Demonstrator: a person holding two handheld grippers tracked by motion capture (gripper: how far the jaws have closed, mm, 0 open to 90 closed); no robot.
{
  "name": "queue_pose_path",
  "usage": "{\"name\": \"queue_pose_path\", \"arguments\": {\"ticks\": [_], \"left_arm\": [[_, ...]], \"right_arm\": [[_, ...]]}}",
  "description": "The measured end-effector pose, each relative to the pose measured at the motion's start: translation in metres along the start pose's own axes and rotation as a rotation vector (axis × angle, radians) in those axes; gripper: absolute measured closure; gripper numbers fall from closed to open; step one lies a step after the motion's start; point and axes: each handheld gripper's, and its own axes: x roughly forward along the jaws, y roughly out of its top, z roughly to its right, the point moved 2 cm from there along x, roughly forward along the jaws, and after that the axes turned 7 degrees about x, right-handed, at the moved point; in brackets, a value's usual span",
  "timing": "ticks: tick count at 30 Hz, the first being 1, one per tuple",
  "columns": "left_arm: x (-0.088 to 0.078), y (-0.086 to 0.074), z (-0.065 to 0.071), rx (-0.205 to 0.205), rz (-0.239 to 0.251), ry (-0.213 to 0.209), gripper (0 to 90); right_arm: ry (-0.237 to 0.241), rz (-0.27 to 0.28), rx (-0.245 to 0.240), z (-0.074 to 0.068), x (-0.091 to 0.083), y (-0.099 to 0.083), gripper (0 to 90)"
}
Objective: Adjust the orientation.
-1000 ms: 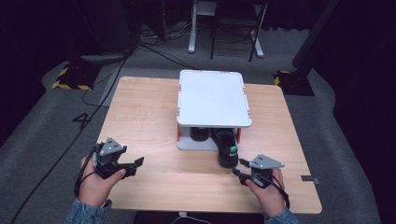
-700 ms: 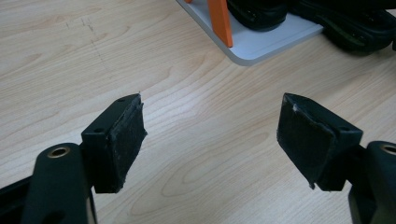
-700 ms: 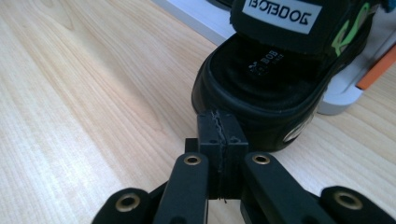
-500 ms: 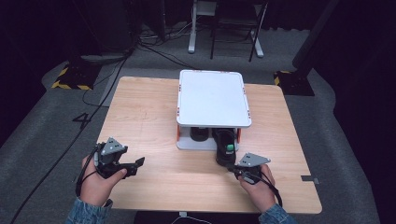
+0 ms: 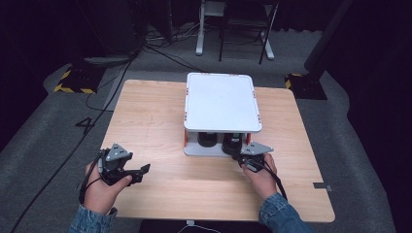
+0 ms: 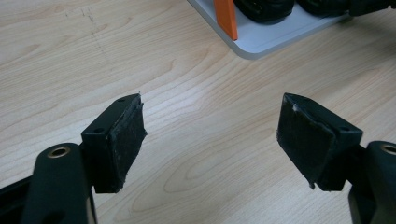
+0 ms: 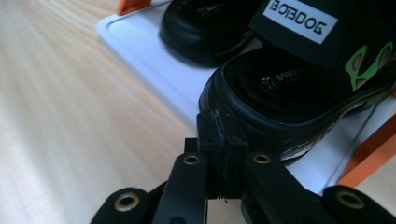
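A white two-level rack (image 5: 221, 102) with orange posts stands mid-table. Two black sandals sit on its lower shelf. The right sandal (image 5: 231, 142) has green markings (image 7: 289, 84), and the other sandal (image 7: 205, 32) lies beside it. My right gripper (image 5: 240, 157) is shut with nothing between its pads. In the right gripper view its closed tips (image 7: 219, 135) rest against the heel of the green-marked sandal. My left gripper (image 5: 141, 173) hovers open over bare wood at the front left, its pads (image 6: 126, 135) wide apart and holding nothing.
The lower shelf board (image 7: 149, 51) juts toward me, with an orange post (image 7: 369, 154) at its right corner. In the left gripper view the rack's corner (image 6: 271, 39) and another orange post (image 6: 225, 18) lie ahead. Cables and chair legs sit on the floor beyond the table (image 5: 145, 111).
My right gripper closed its jaws and moved left and forward to the rack. The right sandal, which stuck out in front of the shelf, now sits farther in. The left gripper stayed put.
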Motion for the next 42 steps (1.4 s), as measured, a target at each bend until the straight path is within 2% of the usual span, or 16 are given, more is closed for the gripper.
{"name": "queue_pose_path", "arguments": {"ticks": [8, 10, 12, 13, 14, 15, 16, 17, 19, 21, 22, 26, 31, 36, 39, 42], "left_arm": [[0.000, -0.001, 0.000, 0.000, -0.006, 0.001, 23.9], [0.000, -0.002, 0.000, -0.001, -0.004, -0.001, 23.9], [-0.001, -0.002, 0.000, 0.001, -0.004, 0.003, 23.9], [-0.001, -0.003, -0.001, -0.006, -0.005, 0.006, 23.9], [-0.001, -0.004, -0.001, -0.004, -0.007, 0.007, 23.9], [-0.001, -0.005, -0.002, -0.009, -0.010, 0.010, 23.9], [-0.001, -0.005, -0.002, -0.009, -0.012, 0.009, 23.9], [-0.001, -0.005, -0.002, -0.008, -0.013, 0.010, 23.9], [-0.001, -0.005, -0.001, -0.007, -0.011, 0.007, 23.9], [-0.002, -0.005, -0.001, -0.002, -0.009, 0.008, 23.9], [-0.002, -0.005, -0.001, -0.002, -0.008, 0.010, 23.9], [0.000, -0.006, -0.002, -0.008, -0.015, 0.006, 23.9], [-0.001, -0.005, -0.001, -0.003, -0.012, 0.006, 23.9], [-0.001, -0.005, -0.002, -0.003, -0.014, 0.008, 23.9], [0.000, -0.005, -0.001, 0.003, -0.019, 0.002, 23.9], [0.001, -0.005, 0.000, 0.003, -0.020, -0.001, 23.9]], "right_arm": [[-0.015, 0.008, 0.019, 0.012, 0.007, 0.004, 86.6], [-0.014, 0.016, 0.035, 0.013, 0.006, 0.004, 80.0], [-0.039, 0.050, 0.033, 0.012, 0.000, 0.005, 74.1], [-0.047, 0.094, 0.051, 0.011, -0.005, 0.006, 68.9], [-0.059, 0.127, 0.090, 0.011, -0.009, 0.007, 64.1], [-0.093, 0.158, 0.120, 0.013, -0.011, 0.008, 55.7], [-0.123, 0.173, 0.138, 0.014, -0.011, 0.010, 47.8], [-0.154, 0.181, 0.176, 0.017, -0.007, 0.011, 40.5], [-0.181, 0.151, 0.223, 0.021, 0.004, 0.009, 35.3], [-0.175, 0.101, 0.257, 0.024, 0.017, 0.003, 28.6], [-0.169, 0.104, 0.280, 0.024, 0.020, 0.001, 27.9], [-0.181, 0.120, 0.265, 0.020, 0.024, 0.006, 25.8], [-0.176, 0.104, 0.257, 0.021, 0.028, 0.008, 23.4], [-0.232, 0.129, 0.256, 0.015, 0.029, 0.011, 21.5], [-0.276, 0.196, 0.305, 0.012, 0.031, 0.017, 16.0], [-0.297, 0.210, 0.333, 0.010, 0.035, 0.021, 16.7]]}}
